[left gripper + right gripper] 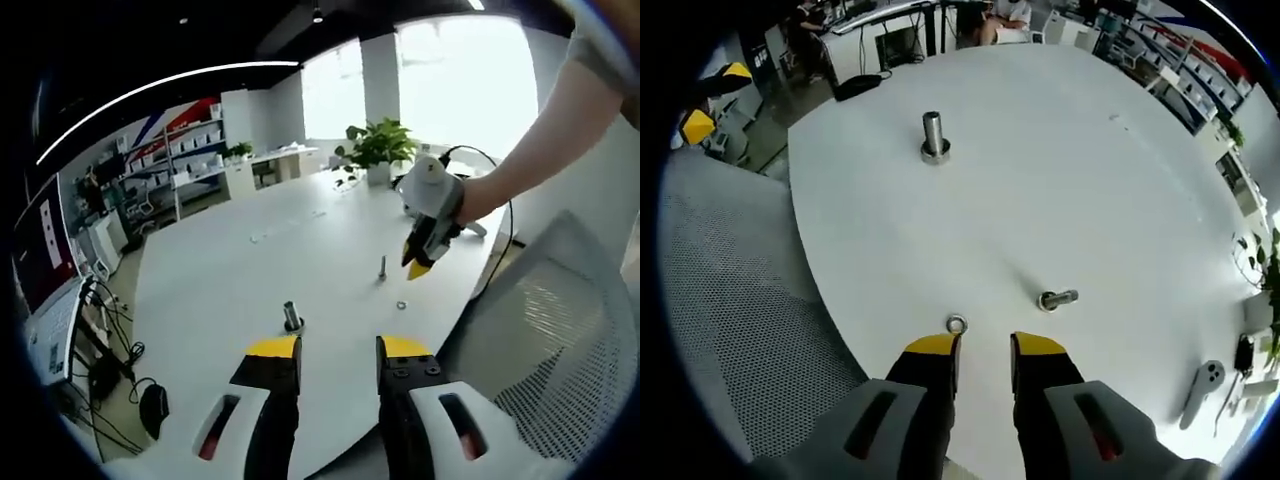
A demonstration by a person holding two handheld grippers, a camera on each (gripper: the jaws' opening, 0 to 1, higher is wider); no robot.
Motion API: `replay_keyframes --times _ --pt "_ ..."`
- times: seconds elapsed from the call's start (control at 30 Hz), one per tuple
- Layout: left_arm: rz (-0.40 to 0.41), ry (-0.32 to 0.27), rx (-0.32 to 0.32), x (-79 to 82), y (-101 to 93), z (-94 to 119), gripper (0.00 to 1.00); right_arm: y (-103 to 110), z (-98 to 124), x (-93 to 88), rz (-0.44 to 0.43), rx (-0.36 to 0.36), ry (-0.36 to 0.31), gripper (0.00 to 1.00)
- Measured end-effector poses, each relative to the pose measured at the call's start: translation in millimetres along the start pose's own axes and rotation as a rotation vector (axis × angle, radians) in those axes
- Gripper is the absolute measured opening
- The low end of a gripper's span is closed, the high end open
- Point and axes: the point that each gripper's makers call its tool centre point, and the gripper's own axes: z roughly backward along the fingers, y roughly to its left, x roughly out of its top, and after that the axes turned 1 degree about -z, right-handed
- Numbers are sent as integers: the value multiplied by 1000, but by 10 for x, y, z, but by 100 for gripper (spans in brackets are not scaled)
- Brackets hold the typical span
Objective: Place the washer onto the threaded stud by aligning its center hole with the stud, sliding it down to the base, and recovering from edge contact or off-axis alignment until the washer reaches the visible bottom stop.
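On the white round table (940, 230), just past the yellow tips of your right gripper (985, 350), the little washer (957, 323) lies flat at about 11 o'clock from the tips, very near the left one but maybe not touching. Your right gripper is parted a little and holds nothing. At 1 o'clock from it a small bolt (1058, 299) stands on the table. Far off at 12 o'clock stands the big threaded stud (933, 136) on its round base. In the left gripper view, your left gripper (338, 352) is spread apart and holds nothing, with the stud (292, 316) just ahead at 11 o'clock. Your other gripper (419, 262) hangs above the washer (401, 304).
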Motion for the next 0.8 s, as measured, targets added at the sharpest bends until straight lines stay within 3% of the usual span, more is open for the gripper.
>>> replay_keyframes --times 0.33,0.47,0.6,0.8 --pt "31 -30 -13 38 -11 19 29 39 16 -67 -1 -7 37 24" --pt "44 -29 -17 35 -8 13 29 34 -12 -35 -33 0 23 25" --pt "36 -18 -20 20 -32 -1 30 61 -78 -104 50 9 51 26" --pt "47 -11 -5 1 6 1 31 85 -162 -91 -3 34 15 26"
